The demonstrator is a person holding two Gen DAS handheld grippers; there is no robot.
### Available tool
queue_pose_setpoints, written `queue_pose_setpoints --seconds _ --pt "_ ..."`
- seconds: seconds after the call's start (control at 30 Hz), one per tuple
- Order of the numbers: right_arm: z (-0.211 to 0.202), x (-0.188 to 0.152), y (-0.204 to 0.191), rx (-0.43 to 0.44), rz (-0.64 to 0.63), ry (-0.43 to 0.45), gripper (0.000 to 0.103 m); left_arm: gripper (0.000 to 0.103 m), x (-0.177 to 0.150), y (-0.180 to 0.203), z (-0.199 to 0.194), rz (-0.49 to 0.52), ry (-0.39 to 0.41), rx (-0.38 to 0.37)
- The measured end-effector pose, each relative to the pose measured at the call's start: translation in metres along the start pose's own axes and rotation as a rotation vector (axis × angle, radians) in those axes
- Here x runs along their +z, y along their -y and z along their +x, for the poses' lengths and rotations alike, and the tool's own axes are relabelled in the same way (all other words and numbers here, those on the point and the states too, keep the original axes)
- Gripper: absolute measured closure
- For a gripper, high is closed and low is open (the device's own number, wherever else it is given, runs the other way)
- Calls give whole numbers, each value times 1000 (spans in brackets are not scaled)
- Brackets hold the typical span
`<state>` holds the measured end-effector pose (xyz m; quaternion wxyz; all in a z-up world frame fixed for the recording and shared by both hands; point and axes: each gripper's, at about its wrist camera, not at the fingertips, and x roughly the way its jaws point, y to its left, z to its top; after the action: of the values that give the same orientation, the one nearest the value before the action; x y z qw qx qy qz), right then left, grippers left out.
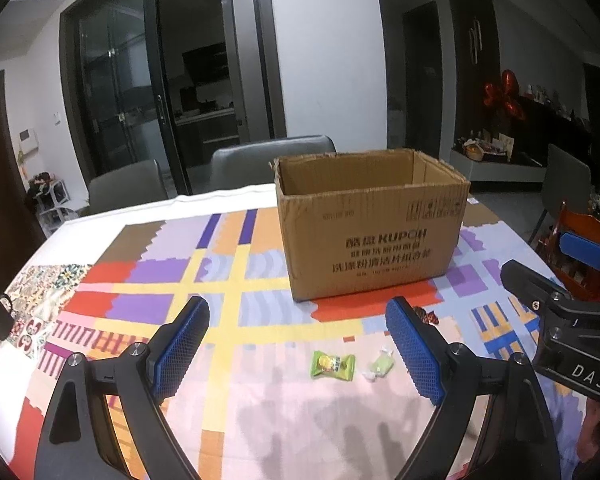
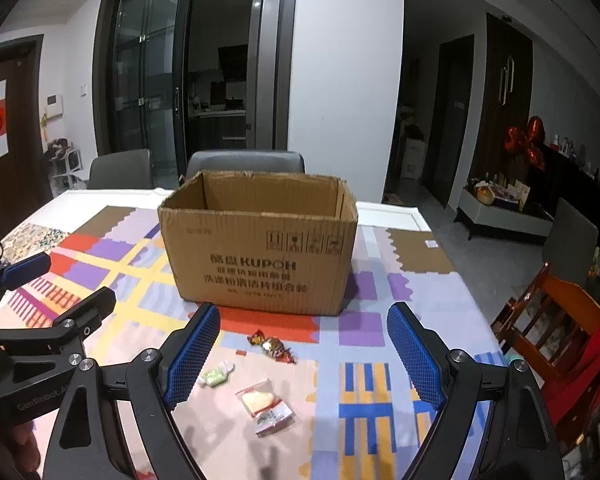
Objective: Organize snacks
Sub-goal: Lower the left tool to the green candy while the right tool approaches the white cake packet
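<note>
A table covered by a patchwork cloth (image 1: pixel 236 280) is shown, its white far edge (image 2: pixel 112 196) running behind an open-topped cardboard box (image 2: pixel 260 248) and its right edge falling away toward an orange wooden chair (image 2: pixel 556 320). Two grey chairs (image 1: pixel 260 160) are pushed against the far side. Bare cloth is seen between the box and both grippers, and to the left of the box.

The box stands upright near the table's middle, its flaps torn off; its printed front wall faces the cameras. What it contains cannot be told.

The left gripper (image 1: pixel 300 344) is held spread wide above the near cloth, nothing between its blue pads (image 1: pixel 180 352). A bright green candy packet (image 1: pixel 332 365) and a pale green twisted sweet (image 1: pixel 380 364) lie between the fingers in the left wrist view, toward the right finger, apart from each other. A dark red wrapper (image 1: pixel 427 316) is partly hidden behind the right pad.

The right gripper (image 2: pixel 304 350) is likewise spread and empty. Between its fingers lie a red-gold foil sweet (image 2: pixel 274 347), just before the box, and a clear packet holding a pale yellow biscuit (image 2: pixel 265 404) nearer the camera. The pale green sweet lies just beside the left pad (image 2: pixel 192 356). The left gripper's frame is seen at the far left of this view.
</note>
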<state>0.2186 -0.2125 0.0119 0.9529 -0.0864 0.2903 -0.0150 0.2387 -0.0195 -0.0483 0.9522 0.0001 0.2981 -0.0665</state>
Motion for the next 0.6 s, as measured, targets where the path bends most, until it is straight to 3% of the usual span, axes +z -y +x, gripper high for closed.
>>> queue_pose_setpoints --seconds 0.6 --pt "46 -50 -10 18 -10 -124 17 13 -36 1 48 24 -106 -61"
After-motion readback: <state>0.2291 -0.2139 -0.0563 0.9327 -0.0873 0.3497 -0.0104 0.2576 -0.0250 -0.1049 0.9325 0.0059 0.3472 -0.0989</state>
